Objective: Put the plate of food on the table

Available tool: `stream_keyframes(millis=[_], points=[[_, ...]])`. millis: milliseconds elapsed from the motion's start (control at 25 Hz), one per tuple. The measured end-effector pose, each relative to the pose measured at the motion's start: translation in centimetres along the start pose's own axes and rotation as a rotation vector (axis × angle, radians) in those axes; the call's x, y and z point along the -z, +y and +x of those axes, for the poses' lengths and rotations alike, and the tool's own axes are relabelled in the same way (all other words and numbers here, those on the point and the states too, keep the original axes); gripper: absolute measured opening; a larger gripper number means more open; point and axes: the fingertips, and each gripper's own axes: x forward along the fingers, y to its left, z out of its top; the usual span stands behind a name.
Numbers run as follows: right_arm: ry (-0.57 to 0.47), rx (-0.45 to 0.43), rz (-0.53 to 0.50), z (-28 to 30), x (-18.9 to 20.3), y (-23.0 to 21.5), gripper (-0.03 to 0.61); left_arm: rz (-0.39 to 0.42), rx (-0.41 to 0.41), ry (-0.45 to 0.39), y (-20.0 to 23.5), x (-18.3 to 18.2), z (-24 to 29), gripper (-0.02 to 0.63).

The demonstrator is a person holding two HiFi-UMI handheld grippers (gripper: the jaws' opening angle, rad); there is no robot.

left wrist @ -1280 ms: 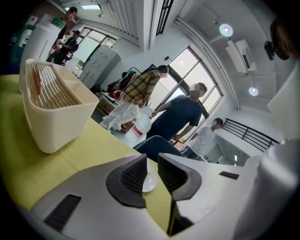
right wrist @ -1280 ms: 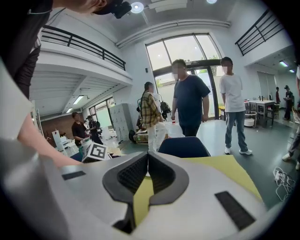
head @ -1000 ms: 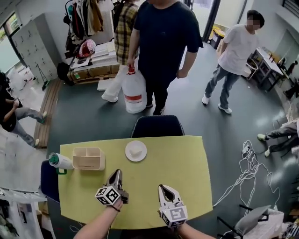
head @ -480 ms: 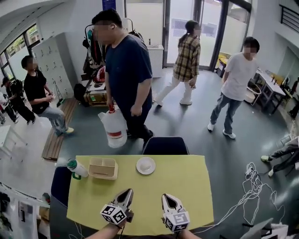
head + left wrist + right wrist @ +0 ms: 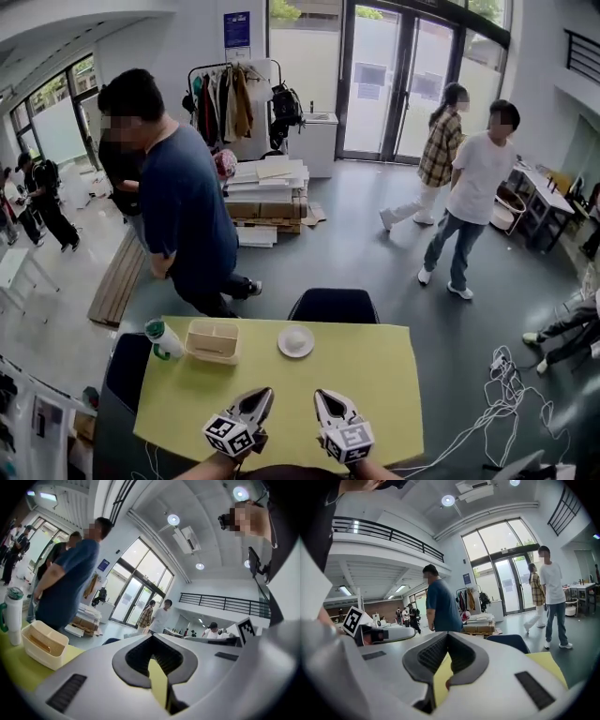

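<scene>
A white plate (image 5: 296, 341) with a pale piece of food on it sits on the yellow-green table (image 5: 375, 375), near the far edge at the middle. My left gripper (image 5: 262, 396) and right gripper (image 5: 322, 397) hover side by side over the table's near edge, well short of the plate. Both are shut with nothing between the jaws. In the left gripper view the left gripper (image 5: 151, 637) points up and away over the table. The right gripper (image 5: 447, 635) does likewise in its own view, where the plate is hidden.
A beige divided box (image 5: 214, 340) (image 5: 44, 644) and a white bottle with a green cap (image 5: 164, 337) (image 5: 13, 620) stand at the table's far left. A dark chair (image 5: 333, 306) is behind the table. A person in a dark blue shirt (image 5: 183, 220) walks past on the left; others stand further off.
The head view has tilted up and shows more of the room. The person in the dark blue shirt has walked from behind the table to the left. Both grippers have drawn slightly closer together.
</scene>
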Motion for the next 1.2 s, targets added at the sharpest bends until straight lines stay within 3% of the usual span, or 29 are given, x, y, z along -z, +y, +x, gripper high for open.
stream_keyframes(millis=[160, 360, 680, 1200], points=[[0.010, -0.010, -0.044, 0.2, -0.2, 0.5, 0.011, 0.030, 0.027, -0.003, -1.1, -0.4, -0.2, 0.009], [0.014, 0.006, 0.013, 0.9, -0.5, 0.1, 0.011, 0.059, 0.041, -0.024, -1.3, -1.6, -0.2, 0.009], [0.020, 0.066, 0.025, 0.2, -0.9, -0.9, 0.011, 0.066, 0.050, -0.028, -1.5, -2.3, -0.2, 0.009], [0.029, 0.094, 0.036, -0.8, -0.4, -0.6, 0.011, 0.053, 0.065, -0.025, -2.1, -1.7, -0.7, 0.009]])
